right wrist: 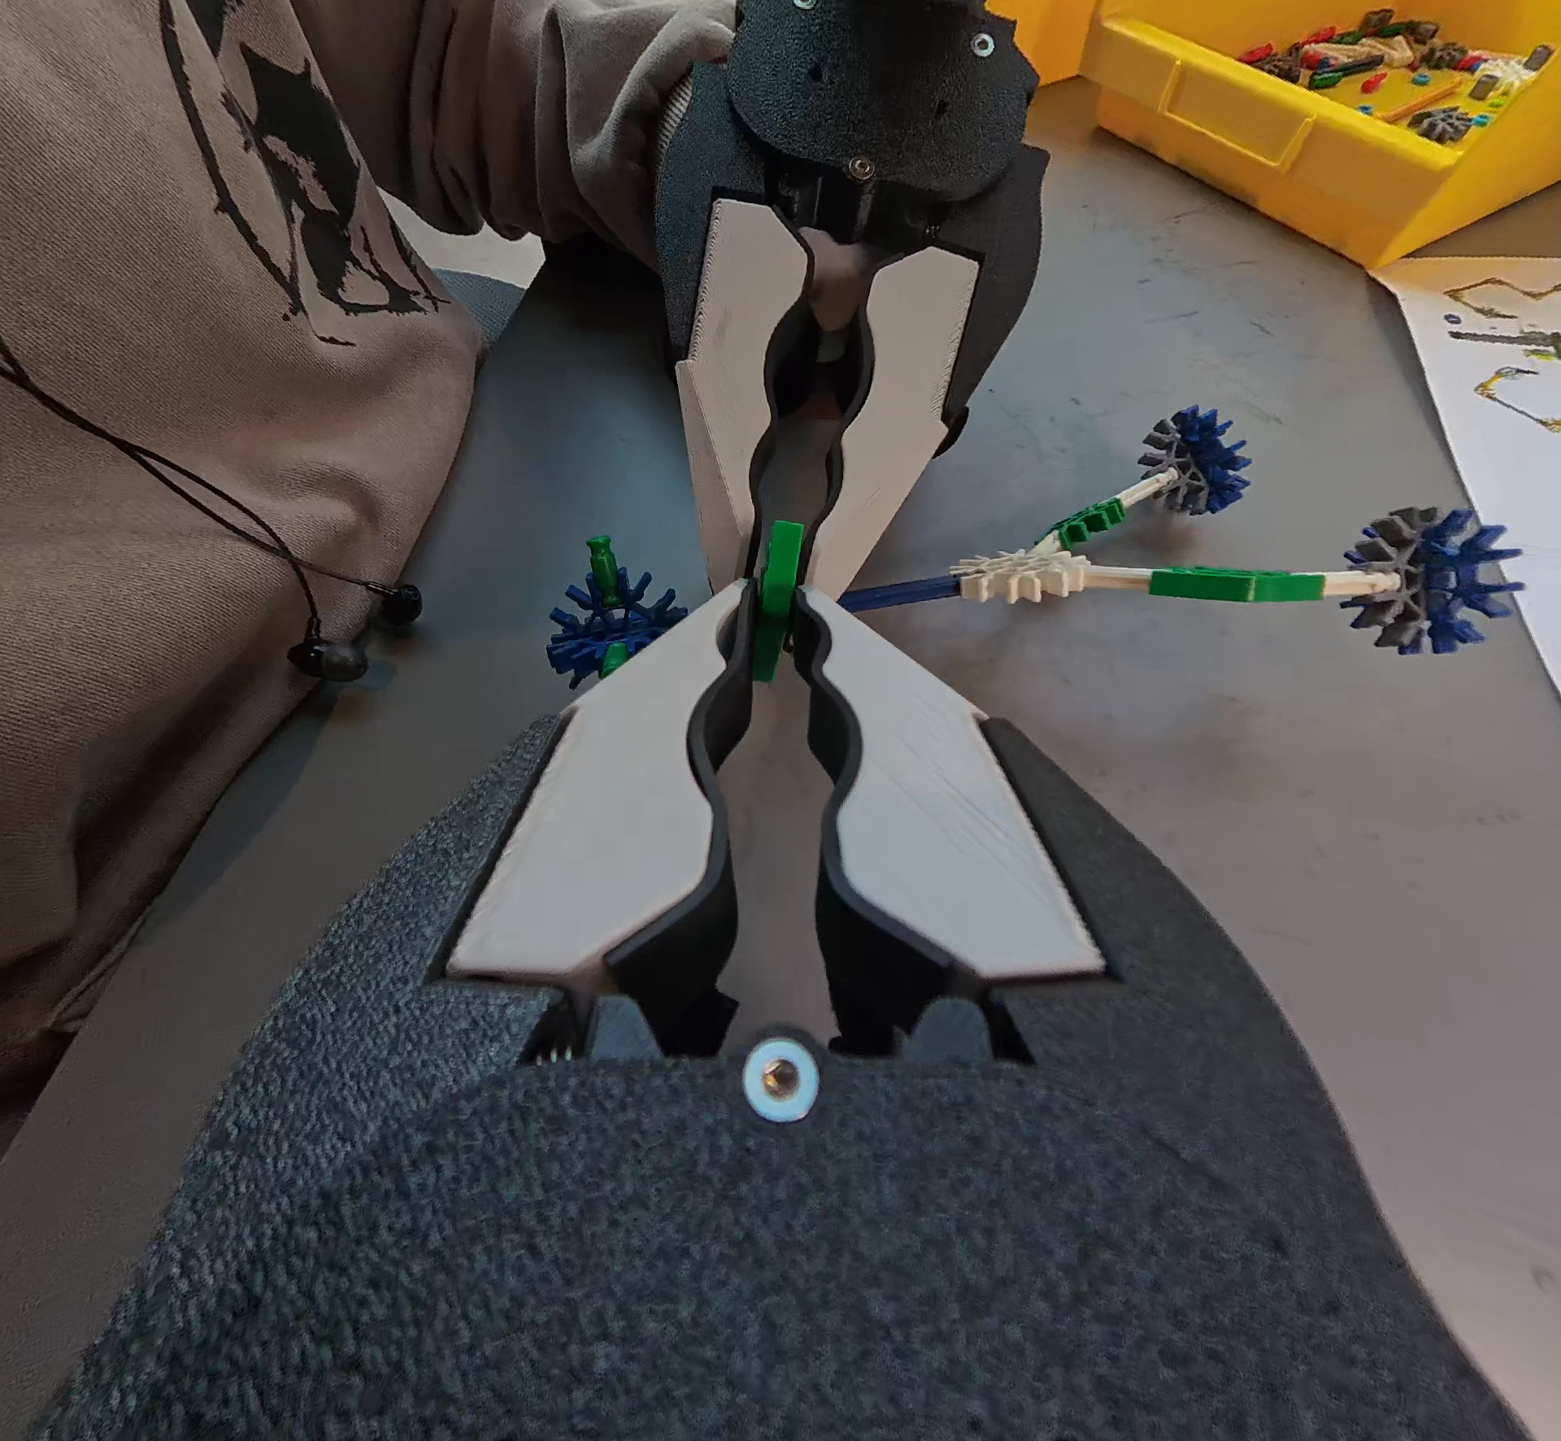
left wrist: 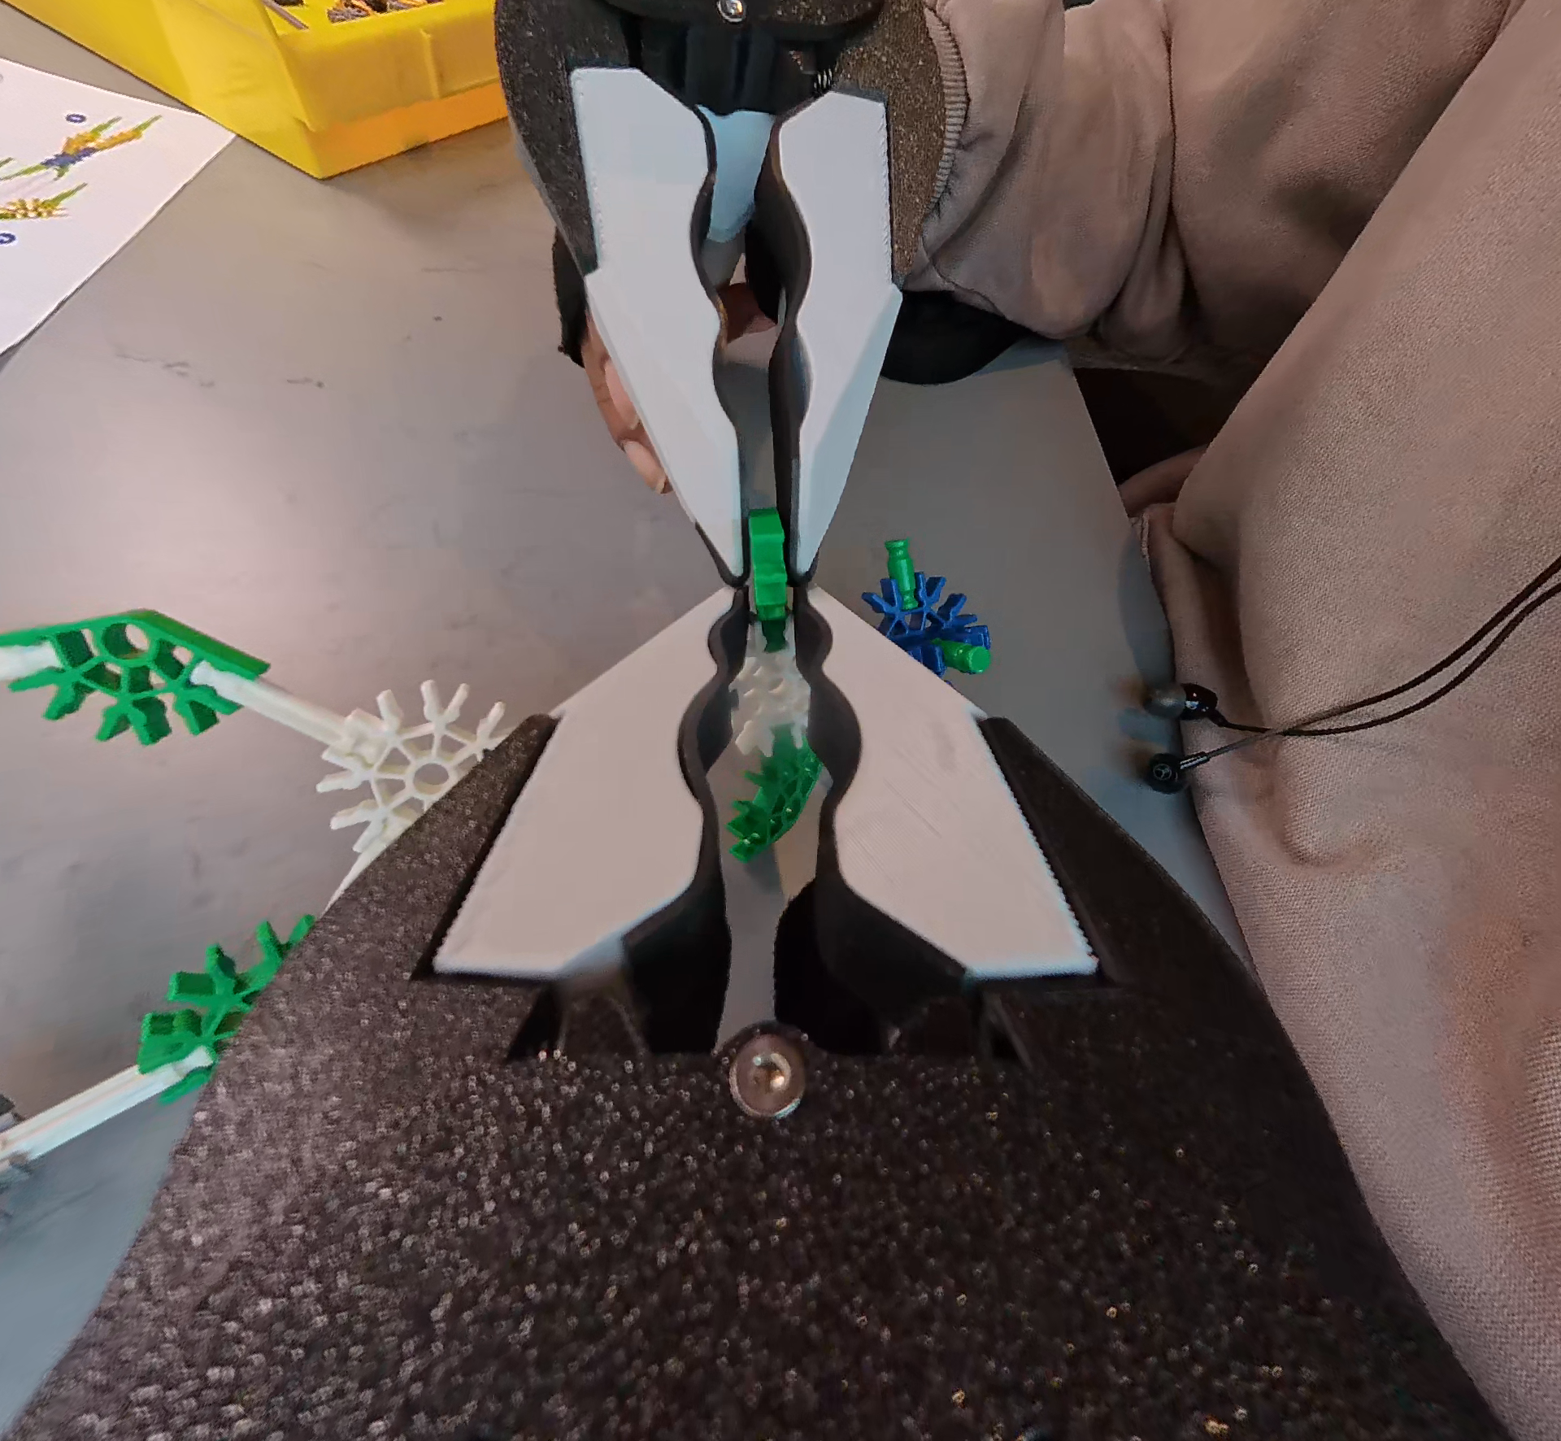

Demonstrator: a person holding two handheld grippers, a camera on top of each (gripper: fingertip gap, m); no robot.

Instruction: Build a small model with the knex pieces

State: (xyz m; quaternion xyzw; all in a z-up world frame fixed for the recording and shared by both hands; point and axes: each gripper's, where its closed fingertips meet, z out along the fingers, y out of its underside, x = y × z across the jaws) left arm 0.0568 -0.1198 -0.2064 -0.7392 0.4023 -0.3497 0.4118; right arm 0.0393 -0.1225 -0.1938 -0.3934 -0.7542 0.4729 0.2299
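Two grippers meet tip to tip over a grey table, both pinching one green connector, a flat toothed plastic piece held edge-on and upright.

Left gripper: jaws nearly closed, tips clamped on the green connector's lower end. Right gripper: jaws nearly closed too, tips on the same piece from the opposite side.

Just beside the green connector, toward the person's tan sweatshirt, a blue snowflake connector lies on the table with short green rods stuck in it. On the far side from the sweatshirt lies a rod assembly of white, green and blue-grey pieces, partly cut off in the left wrist view.

Well beyond the green connector: a yellow parts bin and a printed sheet, both cropped.

Below the left jaws, white and green pieces show through the gap; whether they join the held connector is unclear.

Black earbuds hang by the sweatshirt.
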